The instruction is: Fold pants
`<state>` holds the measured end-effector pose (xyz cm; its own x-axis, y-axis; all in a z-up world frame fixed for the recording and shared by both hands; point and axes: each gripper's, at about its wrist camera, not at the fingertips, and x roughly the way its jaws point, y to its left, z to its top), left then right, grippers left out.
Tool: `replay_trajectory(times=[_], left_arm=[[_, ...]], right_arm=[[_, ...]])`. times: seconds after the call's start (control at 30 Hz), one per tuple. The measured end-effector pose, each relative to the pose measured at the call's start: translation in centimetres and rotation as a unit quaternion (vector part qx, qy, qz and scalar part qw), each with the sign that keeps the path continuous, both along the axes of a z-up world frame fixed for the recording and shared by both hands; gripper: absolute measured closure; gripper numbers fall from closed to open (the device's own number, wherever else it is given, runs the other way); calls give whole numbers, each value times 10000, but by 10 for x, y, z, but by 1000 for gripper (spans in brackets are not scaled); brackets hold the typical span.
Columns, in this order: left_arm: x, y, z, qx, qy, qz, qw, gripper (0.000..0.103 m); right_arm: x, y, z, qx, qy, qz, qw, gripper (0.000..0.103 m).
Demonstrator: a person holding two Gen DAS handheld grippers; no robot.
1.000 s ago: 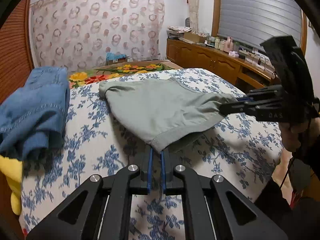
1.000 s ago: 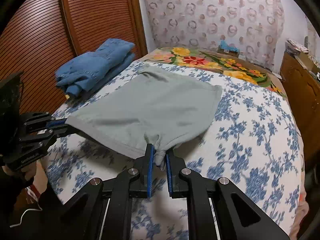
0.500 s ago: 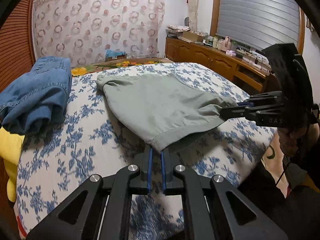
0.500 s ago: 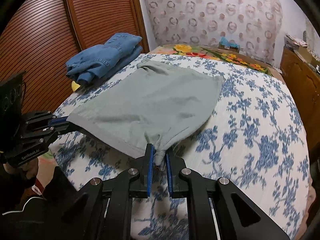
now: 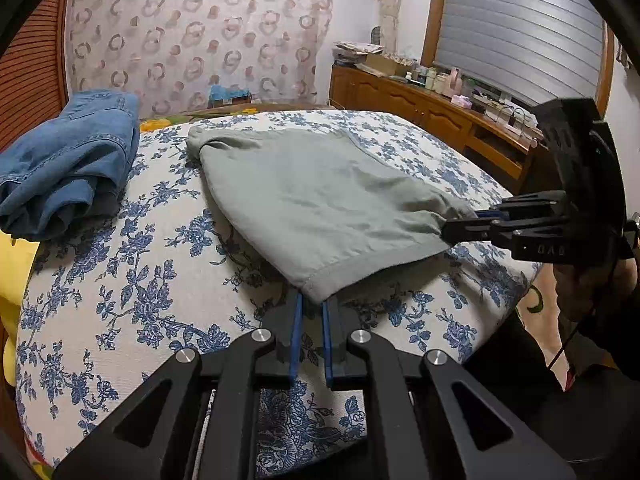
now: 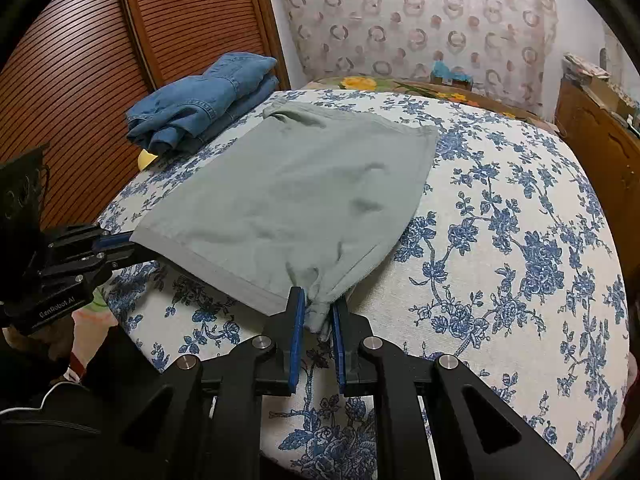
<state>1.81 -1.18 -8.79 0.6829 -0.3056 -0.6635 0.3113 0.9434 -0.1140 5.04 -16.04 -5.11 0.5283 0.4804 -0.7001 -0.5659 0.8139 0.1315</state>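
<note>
1. Left gripper (image 5: 310, 306) pinched on the near-left corner of the grey pants (image 5: 316, 200), at the hem band.
2. Right gripper (image 6: 318, 312) clamped on the bunched near-right corner; the hem runs taut between the two.
3. Pants lie spread mid-bed (image 6: 520, 240), already doubled into a flat panel, near edge lifted slightly off the floral cover.
4. Judgement: one fold looks done; a further fold, near edge carried to the far edge, likely remains, then release.
5. Far left: blue jeans (image 6: 200, 100) piled, apart from the pants.
</note>
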Motion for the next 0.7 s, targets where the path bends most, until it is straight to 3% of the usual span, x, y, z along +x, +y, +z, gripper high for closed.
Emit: replay_trajectory(times=[0.1, 0.2, 0.33, 0.47, 0.7], left_arm=[[-2, 3, 5, -56, -27, 35, 10000, 92], [-5, 6, 14, -43, -98, 103, 9999, 81], [-4, 13, 21, -93, -196, 199, 9996, 53], [5, 17, 21, -57, -132, 254, 9996, 45], [40, 16, 23, 127, -225, 225, 9994, 44]], right_arm=[[-2, -1, 2, -30, -15, -32, 10000, 86], [-5, -4, 7, -34, -49, -35, 10000, 86], [-11, -11, 14, -84, -173, -17, 9998, 85], [-11, -15, 22, -207, -338, -52, 9992, 76], [20, -8, 34, -274, -585, -30, 9979, 75]])
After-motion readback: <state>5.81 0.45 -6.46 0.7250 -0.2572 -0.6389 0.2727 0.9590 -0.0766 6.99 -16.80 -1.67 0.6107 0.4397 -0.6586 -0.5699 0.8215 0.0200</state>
